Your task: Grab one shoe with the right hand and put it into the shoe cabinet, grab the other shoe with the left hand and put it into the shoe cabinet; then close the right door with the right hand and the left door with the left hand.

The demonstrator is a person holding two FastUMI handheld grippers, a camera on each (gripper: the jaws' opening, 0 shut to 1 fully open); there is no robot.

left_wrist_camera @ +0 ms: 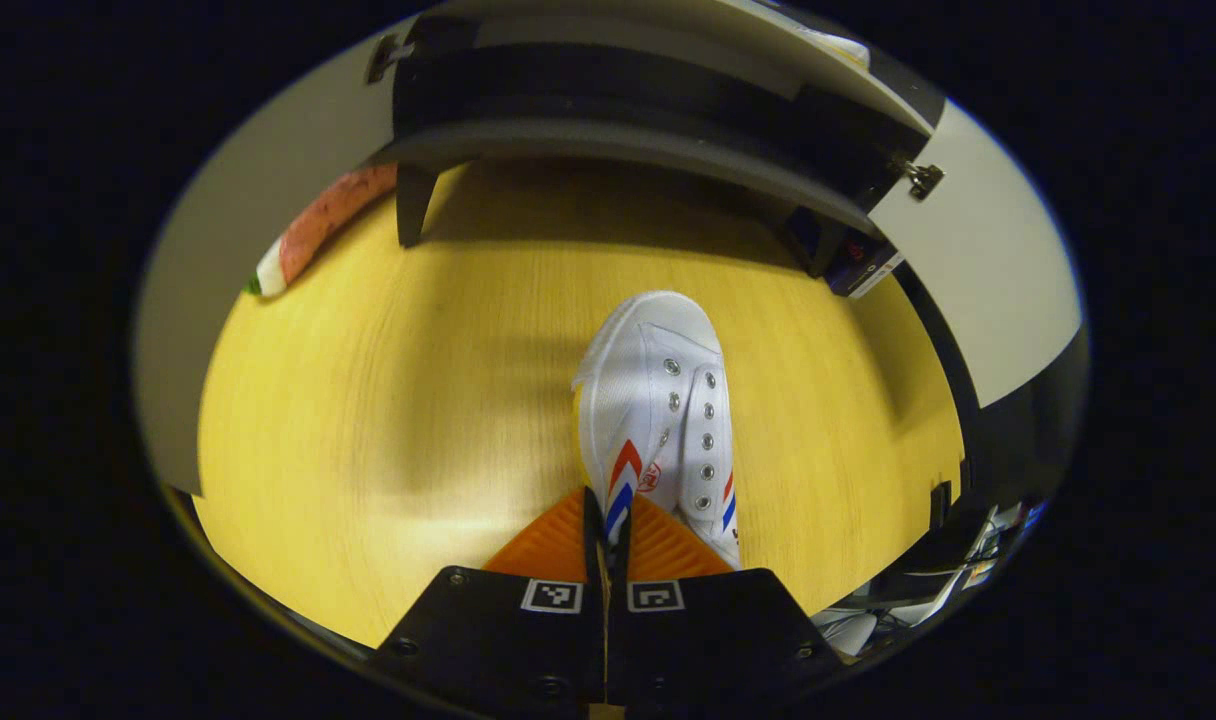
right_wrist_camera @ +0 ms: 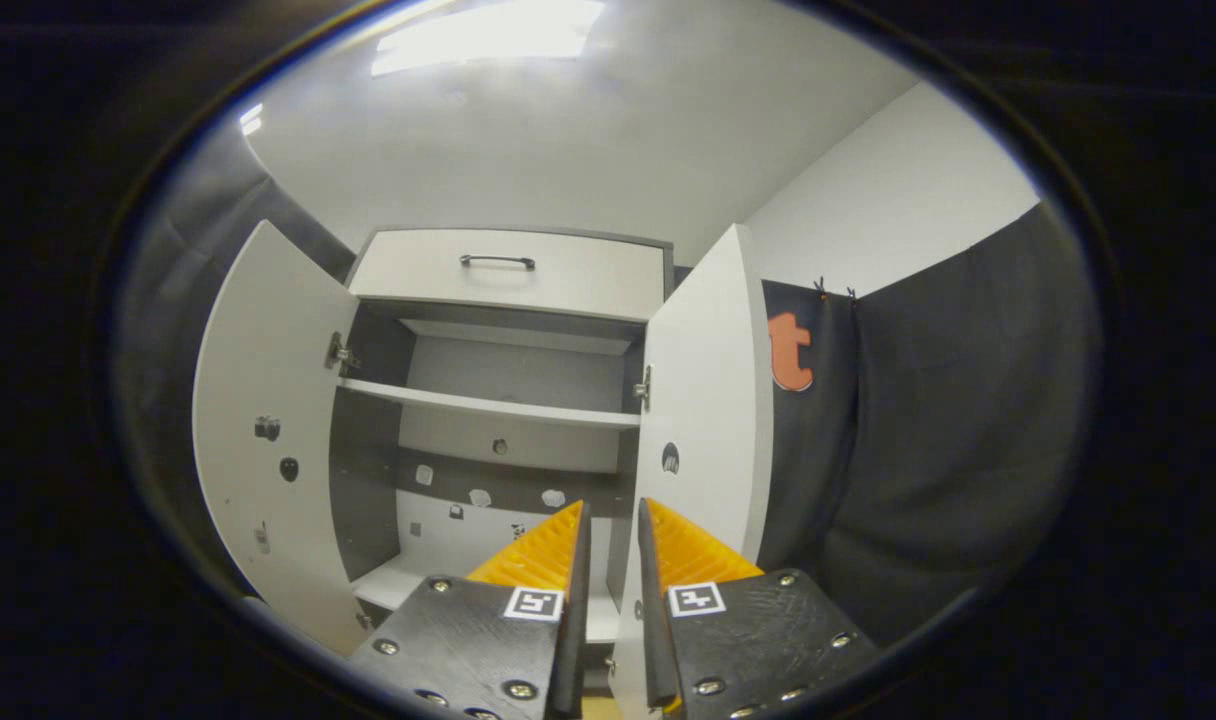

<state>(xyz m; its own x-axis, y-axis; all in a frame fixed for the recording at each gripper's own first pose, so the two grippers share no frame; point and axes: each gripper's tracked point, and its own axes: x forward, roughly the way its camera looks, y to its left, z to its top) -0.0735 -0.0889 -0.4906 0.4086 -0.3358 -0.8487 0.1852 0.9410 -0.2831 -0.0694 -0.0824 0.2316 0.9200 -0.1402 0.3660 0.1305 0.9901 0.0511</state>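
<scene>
A white canvas shoe with red and blue stripes hangs low over the yellow wooden floor, toe pointing at the shoe cabinet's base. My left gripper is shut on the shoe's side wall near the heel. In the right gripper view the cabinet stands ahead with both doors swung wide: left door, right door. My right gripper hovers before the right door's edge, its fingers nearly together with nothing between them. The lowest shelf is partly hidden by the fingers.
The cabinet has a middle shelf and a top drawer with a handle. A dark cabinet leg stands on the floor. The open doors flank the approach at left and right. Clutter lies at lower right.
</scene>
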